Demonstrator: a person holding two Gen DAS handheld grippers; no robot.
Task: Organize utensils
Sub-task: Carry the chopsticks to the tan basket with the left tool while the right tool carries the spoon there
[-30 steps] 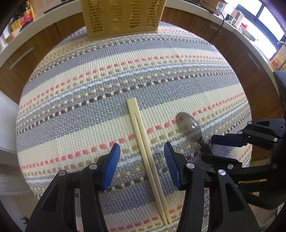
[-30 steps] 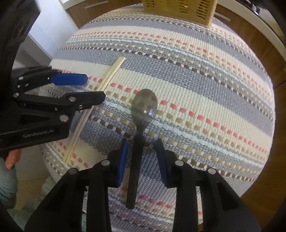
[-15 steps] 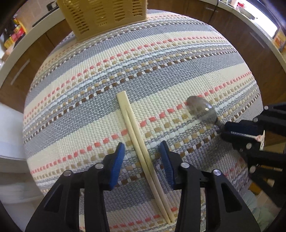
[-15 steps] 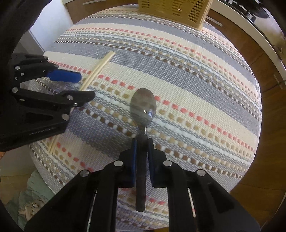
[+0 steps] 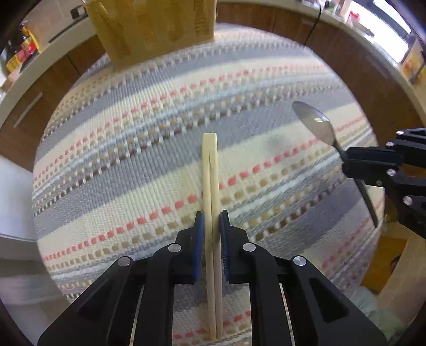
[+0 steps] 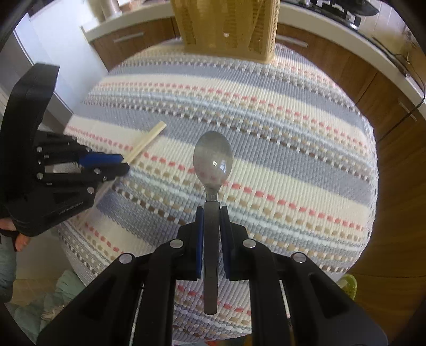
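A pair of pale wooden chopsticks point(image 5: 209, 165) lies lengthwise between the blue pads of my left gripper point(image 5: 212, 215). Its jaws are closing and the pads press on both sticks. The right wrist view shows the same chopsticks point(image 6: 149, 138) poking out past my left gripper point(image 6: 122, 162). My right gripper point(image 6: 212, 210) is shut on the dark handle of a metal spoon point(image 6: 213, 157), bowl pointing away. The spoon point(image 5: 316, 125) hangs a little above the striped woven cloth point(image 5: 133, 149) and casts a shadow on it. My right gripper point(image 5: 346, 159) sits at the right edge.
A tan slotted utensil basket point(image 5: 154, 24) point(image 6: 229, 24) stands at the far edge of the cloth point(image 6: 293, 149). Brown cabinets under a white counter curve behind the table. Bottles point(image 5: 21, 50) stand at the far left. A person's hand point(image 6: 18, 239) holds the left gripper.
My left gripper closed onto the chopsticks, which now point straight ahead. My right gripper closed on the spoon handle and lifted the spoon off the cloth. The basket looms nearer in both views.
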